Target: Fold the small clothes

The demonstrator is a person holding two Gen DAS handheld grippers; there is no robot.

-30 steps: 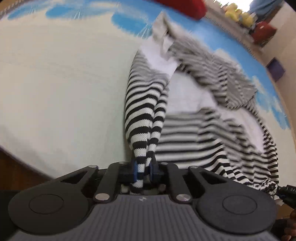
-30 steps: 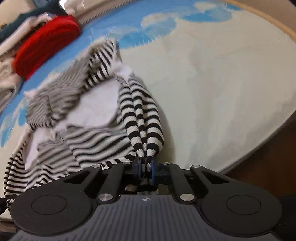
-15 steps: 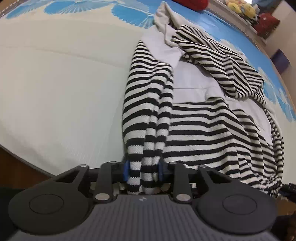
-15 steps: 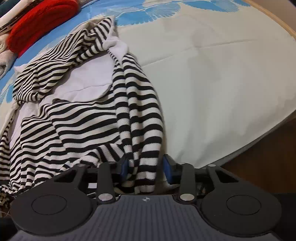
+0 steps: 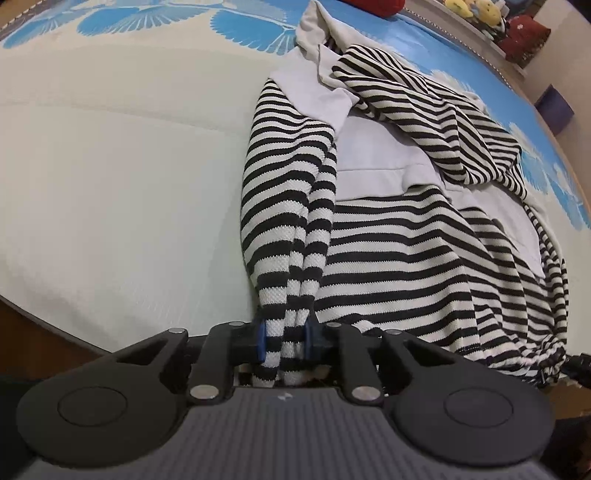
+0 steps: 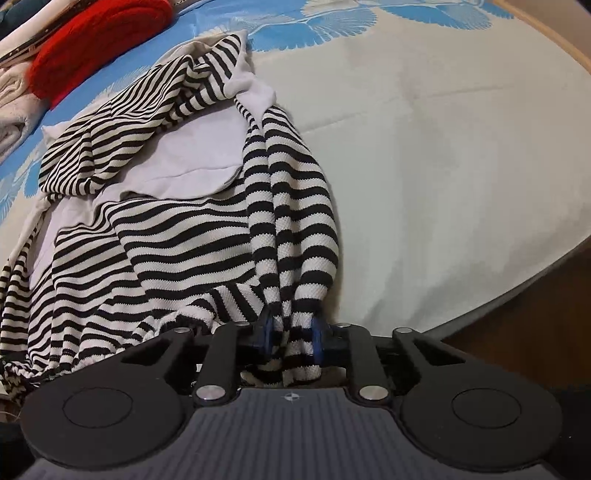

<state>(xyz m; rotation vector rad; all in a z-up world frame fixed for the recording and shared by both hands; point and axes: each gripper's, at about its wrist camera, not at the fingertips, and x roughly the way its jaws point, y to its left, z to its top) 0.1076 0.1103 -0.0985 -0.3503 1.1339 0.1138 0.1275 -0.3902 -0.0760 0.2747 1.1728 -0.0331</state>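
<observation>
A black-and-white striped top (image 5: 388, 236) lies spread across a pale bed cover (image 5: 122, 177). At bottom centre of each view, the left claw (image 5: 283, 341) clenches one bunched sleeve end, and the right claw (image 6: 291, 341) is closing on the other sleeve, likely so both can be pulled straight for folding.

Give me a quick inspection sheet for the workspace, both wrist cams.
Surface: bed sheet, pale with blue print.
Job's things: striped garment, spread out, rumpled, pale lining showing.
Clutter: red item; plush toys on a far ledge.
Grippers: left gripper shut on a bunched striped end; right gripper closing on another bunch.
Cables: nothing seen.
Surroundings: wooden floor.
</observation>
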